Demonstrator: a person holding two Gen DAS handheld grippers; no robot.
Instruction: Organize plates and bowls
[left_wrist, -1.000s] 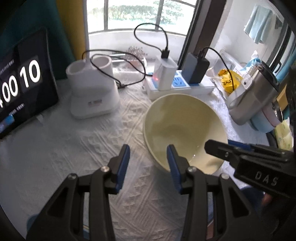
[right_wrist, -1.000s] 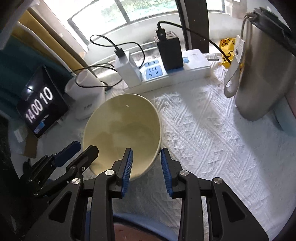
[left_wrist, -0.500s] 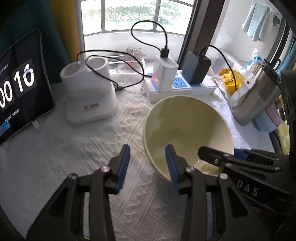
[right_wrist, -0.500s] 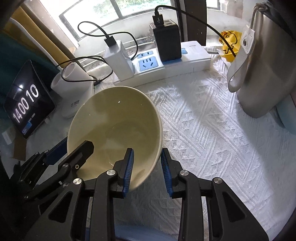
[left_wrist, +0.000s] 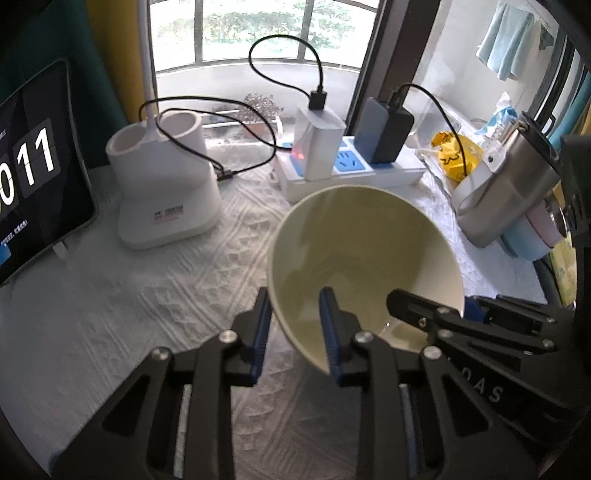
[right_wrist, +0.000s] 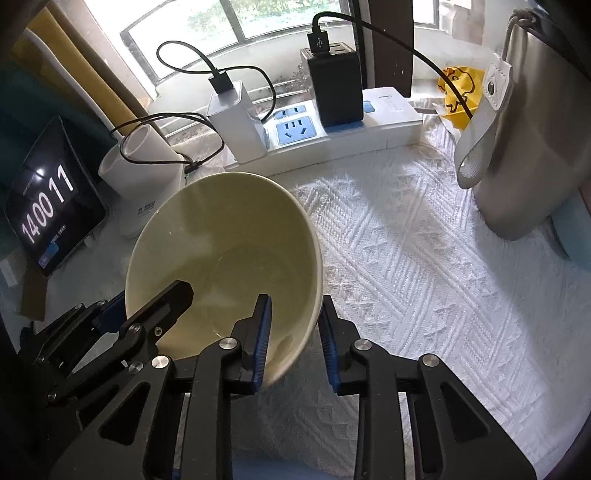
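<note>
Nearest to me, my left hand-held gripper (left_wrist: 295, 328) straddles the near-left rim of the bowl (left_wrist: 362, 258), one blue pad outside the wall and one inside. Its jaws are closing, with the bowl's wall between them; the pads look close to the wall, but I cannot see firm contact on both sides. My right hand-held gripper (right_wrist: 293, 332) does the same on the near-right rim of the bowl (right_wrist: 221, 251): inner pad in the hollow, outer pad just beside the outer wall, jaws closing on the wall.

So the bowl lies straight ahead of both grippers and slightly between them, rim tilted up toward me, opening facing the cameras. It is round, so no long axis matters; what matters is that each hand has its own side of the rim and neither is nearer. I judge the next move is a two-handed lift, and uneven grip could let the bowl twist.

The bowl holds nothing that I can see. It is above or on the white textured cloth of the table (right_wrist: 424, 266); I cannot tell which.

Further off stand a white holder (left_wrist: 162, 184), a power strip (right_wrist: 343, 136) with chargers, a steel flask (right_wrist: 532, 147) and a clock screen (left_wrist: 33, 177).
</note>
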